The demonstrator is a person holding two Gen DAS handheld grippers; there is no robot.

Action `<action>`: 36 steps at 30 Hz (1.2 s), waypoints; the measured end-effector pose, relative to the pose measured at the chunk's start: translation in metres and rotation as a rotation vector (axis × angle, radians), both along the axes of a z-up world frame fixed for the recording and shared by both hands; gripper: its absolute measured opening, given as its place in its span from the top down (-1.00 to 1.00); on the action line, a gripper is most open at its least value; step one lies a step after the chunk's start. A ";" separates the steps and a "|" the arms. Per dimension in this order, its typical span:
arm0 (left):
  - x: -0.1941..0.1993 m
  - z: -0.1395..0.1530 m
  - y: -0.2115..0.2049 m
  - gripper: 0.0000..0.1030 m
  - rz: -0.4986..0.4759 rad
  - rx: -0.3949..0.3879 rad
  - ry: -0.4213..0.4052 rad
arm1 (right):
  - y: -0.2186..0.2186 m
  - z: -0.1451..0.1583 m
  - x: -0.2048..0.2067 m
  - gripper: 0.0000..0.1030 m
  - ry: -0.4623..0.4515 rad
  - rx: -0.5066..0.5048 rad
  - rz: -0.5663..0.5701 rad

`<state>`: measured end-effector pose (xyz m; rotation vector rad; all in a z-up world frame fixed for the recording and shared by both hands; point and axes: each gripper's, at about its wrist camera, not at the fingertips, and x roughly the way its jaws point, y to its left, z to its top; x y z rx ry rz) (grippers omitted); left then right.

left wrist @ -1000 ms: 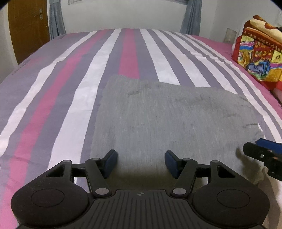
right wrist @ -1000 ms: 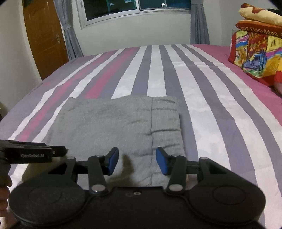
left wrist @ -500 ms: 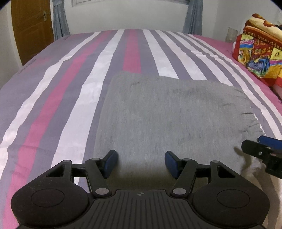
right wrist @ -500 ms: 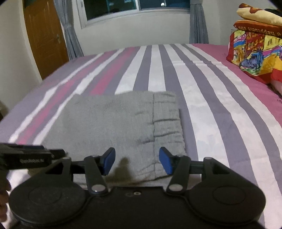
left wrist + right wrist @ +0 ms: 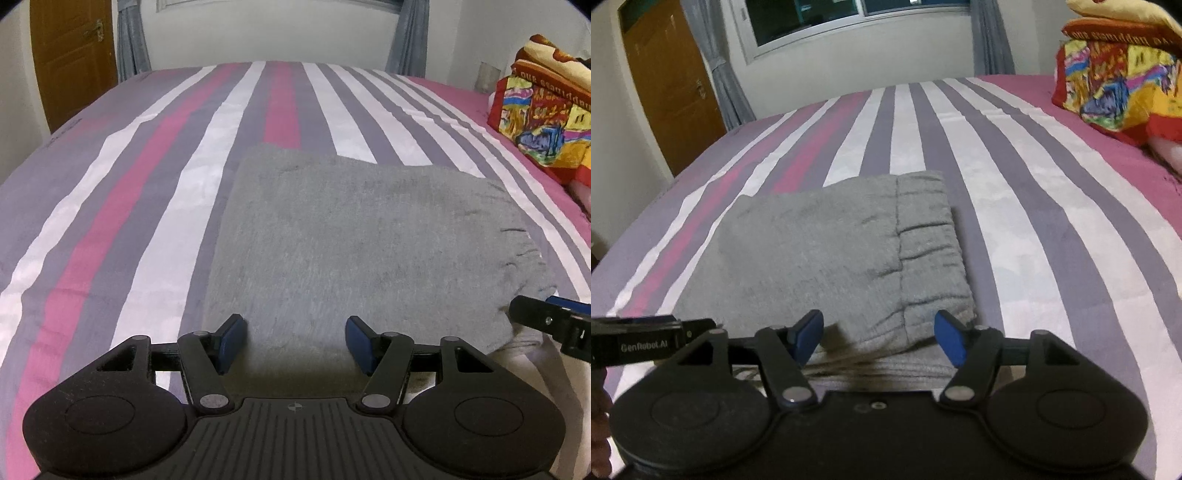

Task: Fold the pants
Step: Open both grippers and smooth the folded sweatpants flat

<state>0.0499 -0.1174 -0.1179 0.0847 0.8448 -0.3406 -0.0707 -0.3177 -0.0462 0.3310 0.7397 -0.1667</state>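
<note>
The pants [image 5: 369,236] are showing plain heathered grey. The sheet [image 5: 147,192] under them is running in long stripes of white, grey-purple and pink, turning solid pink along its right side. Both grippers are showing black bodies with blue pads [image 5: 231,341]. The pillows [image 5: 1115,85] are glowing in a busy print of red, yellow and blue. The door [image 5: 668,99] is showing brown wood, the curtains [image 5: 131,44] are hanging grey-blue, and the wall is showing off-white.
</note>
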 end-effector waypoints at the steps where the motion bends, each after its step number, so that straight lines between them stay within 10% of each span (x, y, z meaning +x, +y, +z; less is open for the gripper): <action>1: 0.000 0.000 0.000 -0.19 -0.001 -0.001 0.001 | -0.001 0.000 -0.001 -0.29 0.000 0.005 -0.003; 36: 0.002 -0.015 0.009 -0.64 0.067 0.000 0.035 | -0.013 0.012 -0.041 -0.43 -0.043 0.115 -0.085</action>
